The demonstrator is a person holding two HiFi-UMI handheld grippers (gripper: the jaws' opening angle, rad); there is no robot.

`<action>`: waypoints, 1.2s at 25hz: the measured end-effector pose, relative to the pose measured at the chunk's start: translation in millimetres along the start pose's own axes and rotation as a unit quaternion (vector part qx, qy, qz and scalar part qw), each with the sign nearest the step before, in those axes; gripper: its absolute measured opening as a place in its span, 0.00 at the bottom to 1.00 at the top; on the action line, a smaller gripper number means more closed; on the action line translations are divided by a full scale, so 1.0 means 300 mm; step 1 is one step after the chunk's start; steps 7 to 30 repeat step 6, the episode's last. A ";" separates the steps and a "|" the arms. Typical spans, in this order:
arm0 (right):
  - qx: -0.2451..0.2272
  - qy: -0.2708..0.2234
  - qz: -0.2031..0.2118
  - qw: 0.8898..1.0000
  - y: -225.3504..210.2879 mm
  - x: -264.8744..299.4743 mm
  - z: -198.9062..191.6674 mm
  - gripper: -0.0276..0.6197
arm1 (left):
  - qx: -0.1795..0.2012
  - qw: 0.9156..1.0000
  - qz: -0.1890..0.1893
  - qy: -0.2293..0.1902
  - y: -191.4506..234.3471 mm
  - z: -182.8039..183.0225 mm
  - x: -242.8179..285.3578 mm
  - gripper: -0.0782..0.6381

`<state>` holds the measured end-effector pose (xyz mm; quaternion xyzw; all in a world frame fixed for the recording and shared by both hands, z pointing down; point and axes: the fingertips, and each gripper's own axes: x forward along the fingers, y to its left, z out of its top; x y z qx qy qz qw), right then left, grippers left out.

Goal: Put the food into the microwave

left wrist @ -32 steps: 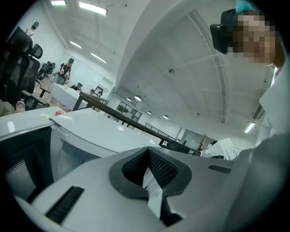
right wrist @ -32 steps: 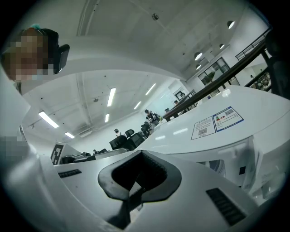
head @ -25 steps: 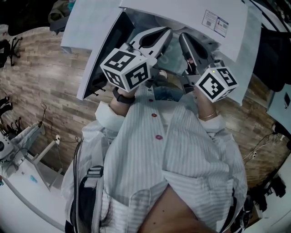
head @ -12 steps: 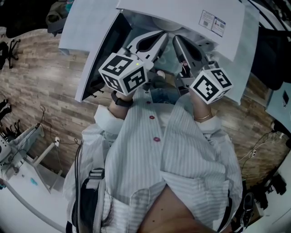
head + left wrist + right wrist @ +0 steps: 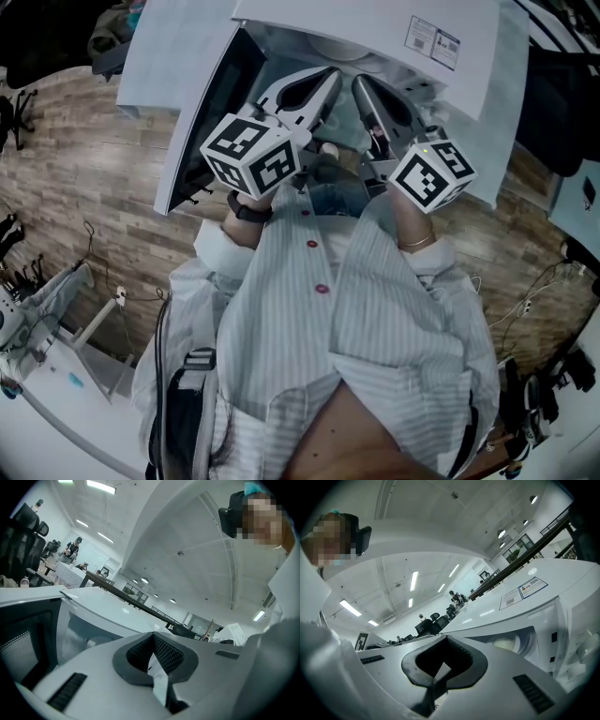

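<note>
Left gripper (image 5: 153, 637) and right gripper (image 5: 446, 640) both clenched, empty, at mouth of open microwave (image 5: 375, 28). Food not identifiable; pale round shape (image 5: 506, 644) in cavity may be it. Placing likely done; next: swing door (image 5: 192, 103) closed.

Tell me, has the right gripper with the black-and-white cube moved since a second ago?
No, hardly. The right gripper sits just as far below the white microwave's label sticker as before.
</note>
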<state>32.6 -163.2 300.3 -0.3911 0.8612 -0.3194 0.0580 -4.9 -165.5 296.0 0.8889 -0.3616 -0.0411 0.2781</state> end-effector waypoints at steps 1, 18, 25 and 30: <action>0.001 0.000 0.000 1.000 -0.002 -0.001 -0.003 0.09 | 0.000 1.000 0.000 0.001 0.001 -0.002 0.000 0.12; 0.005 0.003 0.001 1.000 0.002 0.002 -0.010 0.09 | -0.002 1.000 0.001 0.003 0.003 -0.008 -0.002 0.12; 0.005 0.003 0.001 1.000 0.002 0.002 -0.010 0.09 | -0.002 1.000 0.001 0.003 0.003 -0.008 -0.002 0.12; 0.005 0.003 0.001 1.000 0.002 0.002 -0.010 0.09 | -0.002 1.000 0.001 0.003 0.003 -0.008 -0.002 0.12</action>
